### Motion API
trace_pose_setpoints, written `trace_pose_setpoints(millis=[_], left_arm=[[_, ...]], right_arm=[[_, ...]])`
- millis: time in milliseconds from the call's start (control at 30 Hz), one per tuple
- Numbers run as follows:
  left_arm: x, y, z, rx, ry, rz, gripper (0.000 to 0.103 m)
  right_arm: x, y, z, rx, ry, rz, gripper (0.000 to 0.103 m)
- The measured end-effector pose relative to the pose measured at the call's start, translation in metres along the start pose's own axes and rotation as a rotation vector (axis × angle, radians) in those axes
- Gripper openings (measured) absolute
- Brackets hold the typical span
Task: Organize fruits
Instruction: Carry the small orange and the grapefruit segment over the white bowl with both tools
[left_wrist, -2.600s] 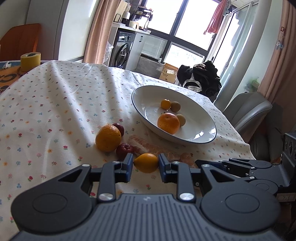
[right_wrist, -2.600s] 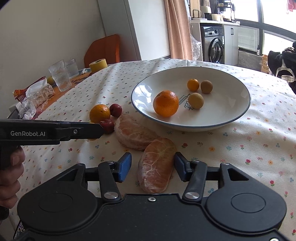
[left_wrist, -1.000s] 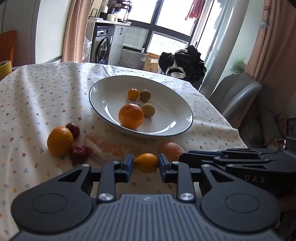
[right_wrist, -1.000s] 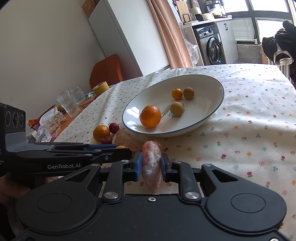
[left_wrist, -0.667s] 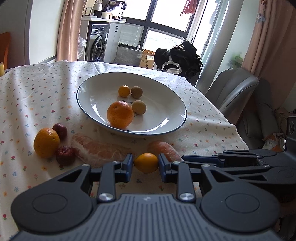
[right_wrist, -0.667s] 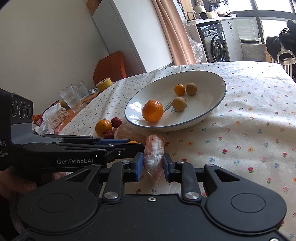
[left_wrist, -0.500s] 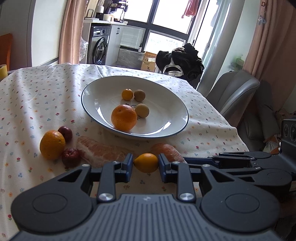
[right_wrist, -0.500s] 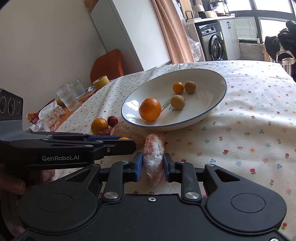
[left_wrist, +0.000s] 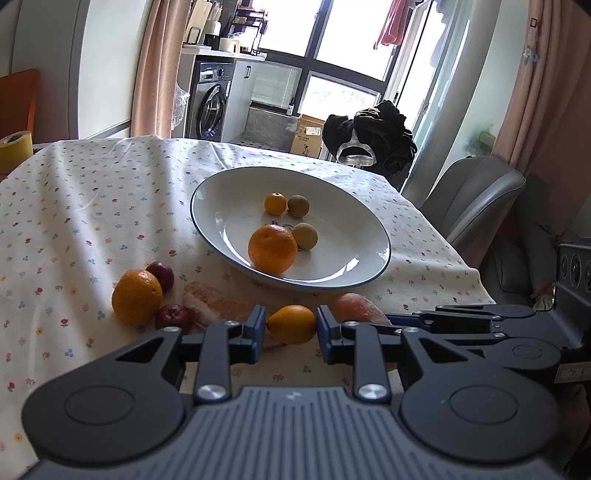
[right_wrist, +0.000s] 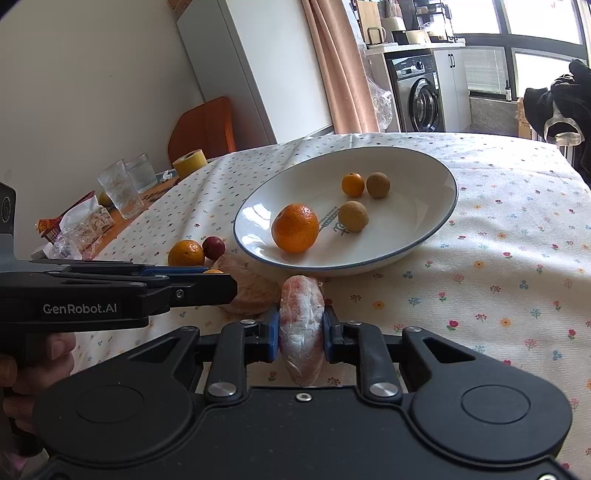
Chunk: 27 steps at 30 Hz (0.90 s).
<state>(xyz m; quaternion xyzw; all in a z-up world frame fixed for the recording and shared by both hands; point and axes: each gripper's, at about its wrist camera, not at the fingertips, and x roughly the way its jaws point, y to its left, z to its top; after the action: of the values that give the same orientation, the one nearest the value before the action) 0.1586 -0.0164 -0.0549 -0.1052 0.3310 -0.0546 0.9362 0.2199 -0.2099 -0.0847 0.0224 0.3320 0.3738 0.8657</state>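
Left gripper (left_wrist: 291, 328) clamped on small yellow fruit (left_wrist: 291, 324); right gripper (right_wrist: 300, 328) clamped on peeled segment (right_wrist: 301, 325). Both held just short of plate (left_wrist: 369, 229).

Left on cloth (left_wrist: 92, 206): second segment (left_wrist: 218, 308), orange (left_wrist: 136, 296), two red fruits (left_wrist: 164, 275).

In plate: orange, three small round fruits. Judged roughly half done.

Writing: "GenRobot.AI" on left gripper side; print in plate centre illegible.

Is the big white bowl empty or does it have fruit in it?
Not empty. The white bowl holds four fruits: a large orange, a small orange one and two small brown round ones.
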Motion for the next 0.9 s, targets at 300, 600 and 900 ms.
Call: trace_pose_setpoints(millis=[300,600,900], left_arm=[[-0.005,-0.002,0.012,0.014,-0.033,0.003,0.028],[-0.001,0.001,0.033,0.034,-0.062,0.021,0.028],[0.014,0.012,0.056,0.036,-0.070,0.052,0.028]], right_arm=[[-0.021,0.001,0.016,-0.009,-0.055,0.002,0.021],[-0.021,-0.012,0.040,-0.010,-0.097,-0.035,0.021],[-0.005,-0.024,0.059,-0.002,-0.111,-0.071,0.021]])
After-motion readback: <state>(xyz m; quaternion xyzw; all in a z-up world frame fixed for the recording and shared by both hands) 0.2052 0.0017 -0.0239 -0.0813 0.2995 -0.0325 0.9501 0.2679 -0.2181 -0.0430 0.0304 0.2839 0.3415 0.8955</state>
